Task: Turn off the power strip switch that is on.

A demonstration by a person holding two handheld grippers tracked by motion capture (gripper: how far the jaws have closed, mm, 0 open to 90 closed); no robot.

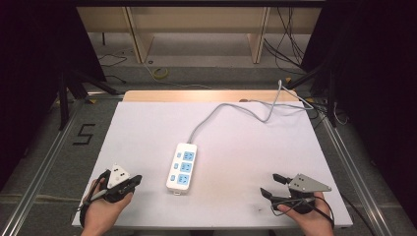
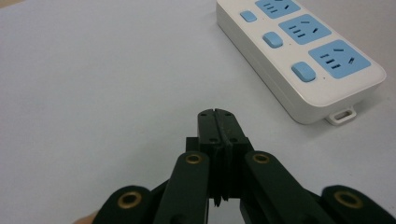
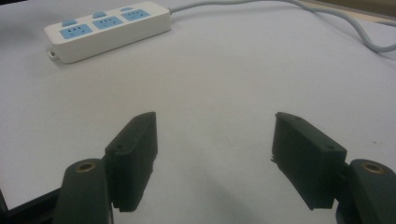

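Power strip (image 1: 182, 165) lies flat near the middle of the white worktop (image 1: 147, 132), a little left of centre, long axis running near to far with a slight lean to the right at the far end. Three blue sockets face up, each with a blue switch on its left. Grey cord (image 1: 223, 110) leaves the far end and curves right, off the far right edge.

Left gripper (image 1: 135, 180): at the near left corner, jaws pressed together, holding nothing. Strip sits just to its right and slightly farther off; in the left gripper view the strip's near end (image 2: 322, 88) lies ahead and right of the jaw tips.

Right gripper (image 1: 272, 186): at the near right corner, jaws spread wide, empty. Strip is well apart from it, ahead and left.

Judgement: left gripper is the nearer one to the strip's near end.

Hard to make out: switch positions; where the cord ends.
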